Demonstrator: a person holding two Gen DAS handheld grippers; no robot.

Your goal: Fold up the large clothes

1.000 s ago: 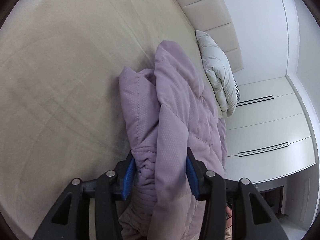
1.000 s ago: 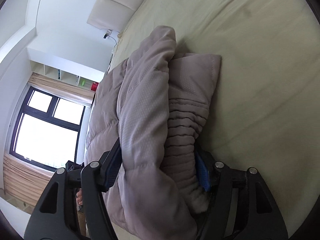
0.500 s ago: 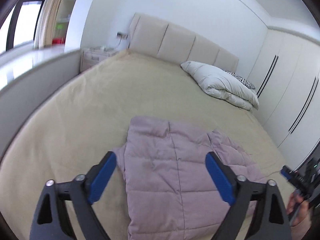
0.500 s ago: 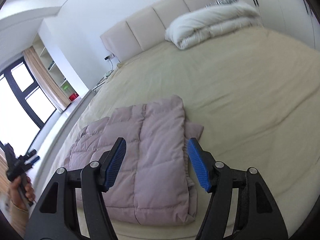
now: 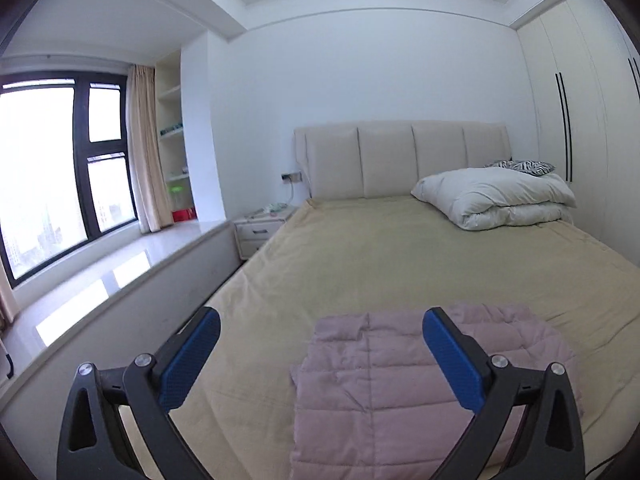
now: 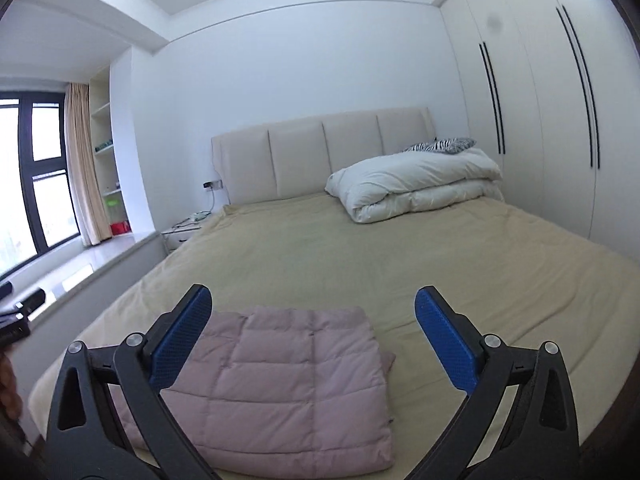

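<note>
A pale purple quilted jacket (image 5: 384,388) lies folded into a flat rectangle at the foot of the beige bed (image 5: 360,256); it also shows in the right wrist view (image 6: 280,384). My left gripper (image 5: 320,356) is open and empty, held back above the jacket's left part. My right gripper (image 6: 314,336) is open and empty, held back above the jacket's right edge. Neither gripper touches the cloth.
A folded white duvet (image 5: 500,198) with a zebra-print pillow lies at the head of the bed by the padded headboard (image 5: 400,160). A nightstand (image 5: 260,232) and window ledge (image 5: 100,280) run along the left. White wardrobes (image 6: 540,120) stand on the right.
Both grippers were shut on folds of the jacket a second ago. They let go, opened wide and pulled back and up; the jacket now lies flat and folded.
</note>
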